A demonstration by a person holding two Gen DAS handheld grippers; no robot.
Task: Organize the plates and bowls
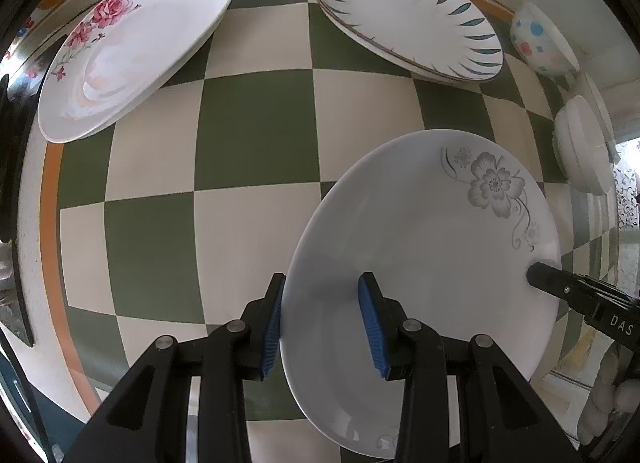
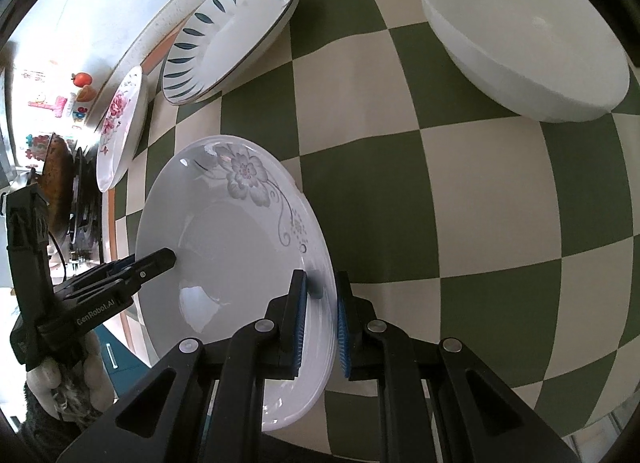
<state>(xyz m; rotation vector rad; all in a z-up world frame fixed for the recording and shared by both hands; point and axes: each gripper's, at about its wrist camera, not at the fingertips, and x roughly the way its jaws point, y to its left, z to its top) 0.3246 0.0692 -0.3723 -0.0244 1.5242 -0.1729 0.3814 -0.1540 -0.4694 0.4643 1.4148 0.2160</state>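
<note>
Both grippers work the same dish: a white plate w/ a grey flower print (image 1: 424,259), sitting on the green-and-cream checkered tablecloth (image 1: 248,143), near the front. Left gripper (image 1: 320,319) straddles the plate's near-left rim, one blue pad outside the edge, the other over the plate's inner face; jaws are partly apart, pads not visibly pressing the rim, so no grip yet as far as the left wrist view shows. Right gripper (image 2: 320,319) is narrow around the opposite rim (image 2: 326,303), one finger inside the plate, one outside, pads close against the edge; looks clamped on it. In the left wrist view the right gripper's black tip shows over the plate's far-right rim. Plate seems slightly tilted, but whether it's lifted off the cloth I can't tell. Elsewhere on the cloth: plate w/ pink roses (image 1: 132,47) at back left, plate w/ dark blue leaf strokes (image 1: 404,19) at back centre, both well apart from the grey-flower one. Small bowl w/ coloured dots (image 1: 540,43) at back right, near the leaf plate. Plain white bowl (image 2: 524,35) to the right, w/ open cloth between it and the held plate.
</note>
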